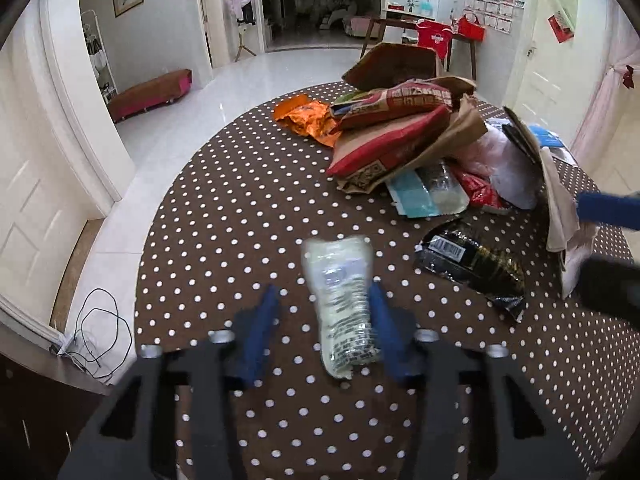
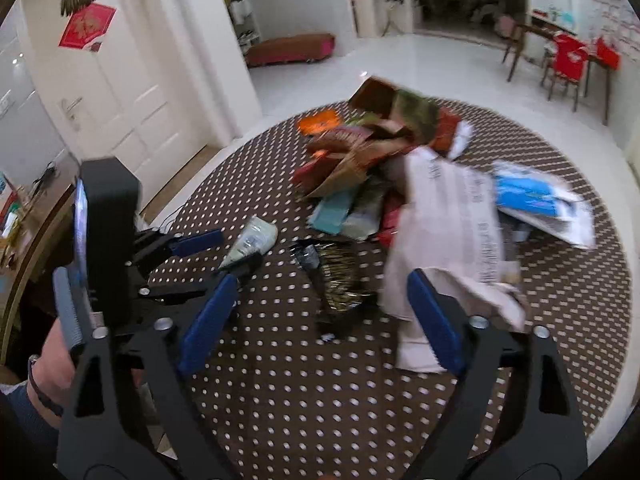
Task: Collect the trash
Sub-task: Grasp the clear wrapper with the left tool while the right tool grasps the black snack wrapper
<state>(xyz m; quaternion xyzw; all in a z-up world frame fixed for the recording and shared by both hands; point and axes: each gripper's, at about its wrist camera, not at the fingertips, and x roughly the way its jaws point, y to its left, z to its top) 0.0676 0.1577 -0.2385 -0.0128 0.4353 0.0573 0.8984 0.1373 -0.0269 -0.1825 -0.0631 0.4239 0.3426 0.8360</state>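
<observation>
The left gripper (image 1: 324, 320) straddles the crushed plastic bottle (image 1: 346, 308) on the polka-dot table (image 1: 240, 208), jaws narrowed but not gripping, while the right gripper (image 2: 320, 312) gapes wide, lined up on a white paper wrapper (image 2: 448, 240) beside the trash pile (image 1: 404, 136)

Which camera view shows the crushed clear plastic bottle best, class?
The left wrist view: the crushed clear plastic bottle lies close and whole between the left gripper fingers. The right wrist view shows it small, blurred, partly hidden behind that gripper.
</observation>
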